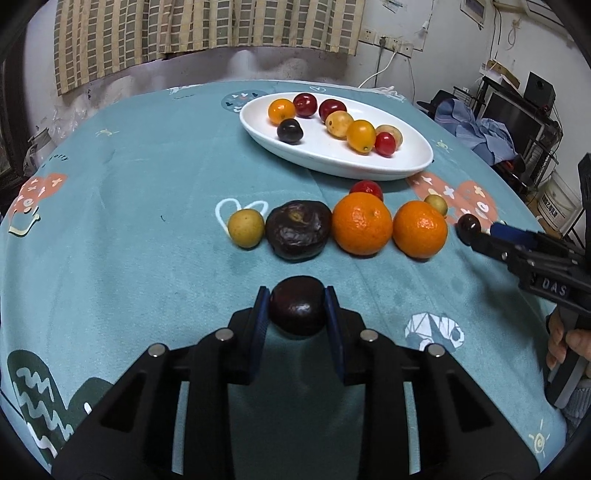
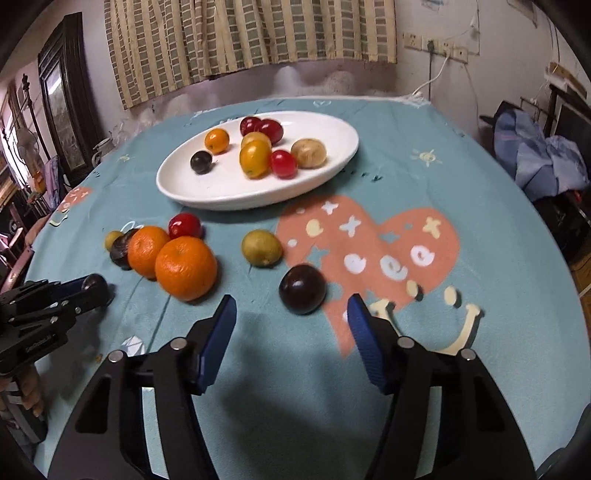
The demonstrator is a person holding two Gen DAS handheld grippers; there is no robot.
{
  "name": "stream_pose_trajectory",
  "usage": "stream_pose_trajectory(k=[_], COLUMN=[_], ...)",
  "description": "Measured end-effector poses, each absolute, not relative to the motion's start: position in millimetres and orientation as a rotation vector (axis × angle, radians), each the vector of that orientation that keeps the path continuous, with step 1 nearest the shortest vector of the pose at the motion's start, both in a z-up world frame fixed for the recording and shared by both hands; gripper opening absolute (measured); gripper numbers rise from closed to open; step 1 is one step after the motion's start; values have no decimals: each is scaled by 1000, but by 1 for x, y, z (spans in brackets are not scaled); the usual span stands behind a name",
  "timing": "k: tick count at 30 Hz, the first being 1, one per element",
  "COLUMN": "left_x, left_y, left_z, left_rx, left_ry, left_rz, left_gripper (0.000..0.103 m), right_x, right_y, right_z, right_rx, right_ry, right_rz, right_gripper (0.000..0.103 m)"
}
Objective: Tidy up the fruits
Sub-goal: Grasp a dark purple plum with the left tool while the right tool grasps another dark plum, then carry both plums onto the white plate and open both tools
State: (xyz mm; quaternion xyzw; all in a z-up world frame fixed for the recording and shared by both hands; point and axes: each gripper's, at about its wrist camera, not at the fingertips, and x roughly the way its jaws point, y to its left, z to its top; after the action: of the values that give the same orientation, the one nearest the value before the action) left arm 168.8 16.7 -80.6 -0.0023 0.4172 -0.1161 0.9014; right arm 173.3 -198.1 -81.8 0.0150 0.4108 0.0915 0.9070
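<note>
My left gripper (image 1: 297, 301) is shut on a dark plum (image 1: 297, 310) just above the cloth, in front of a row of fruit: a yellow-green fruit (image 1: 246, 228), a dark wrinkled fruit (image 1: 298, 229) and two oranges (image 1: 362, 224) (image 1: 420, 229). My right gripper (image 2: 291, 314) is open, its jaws wide apart, with a dark plum (image 2: 302, 289) lying on the cloth just ahead of them. A yellow-green fruit (image 2: 261, 247) and a red fruit (image 2: 184, 225) lie beyond. A white oval plate (image 2: 207, 192) at the back holds several small fruits.
The round table wears a teal patterned cloth (image 1: 129, 221). A striped curtain (image 1: 207, 26) hangs behind the table. Clutter, blue clothes (image 2: 543, 158) and dark shelving stand at the right, past the table edge.
</note>
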Motion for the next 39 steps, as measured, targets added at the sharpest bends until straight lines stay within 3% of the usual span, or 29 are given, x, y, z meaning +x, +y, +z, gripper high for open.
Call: stream_pose_trajectory(k=[12,28,33,39], left_x=[172,170,173,224], left_y=[20,20,24,2], left_z=[-84,-81,-49,-13], left_rx=[-31,-38,-108,-60], left_ry=[886,868,778,723], left_rz=[-255,-246,-251,-233], left_gripper=[30,30,30,30], right_x=[188,191,178,221], right_y=[-206,-209,-214,-207], right_z=[-87,-86,-56,-22], right_rx=[118,158,190,196], right_ry=[882,877,777,760], right_rz=[236,252,276,314], right_gripper=[28,28,28,28])
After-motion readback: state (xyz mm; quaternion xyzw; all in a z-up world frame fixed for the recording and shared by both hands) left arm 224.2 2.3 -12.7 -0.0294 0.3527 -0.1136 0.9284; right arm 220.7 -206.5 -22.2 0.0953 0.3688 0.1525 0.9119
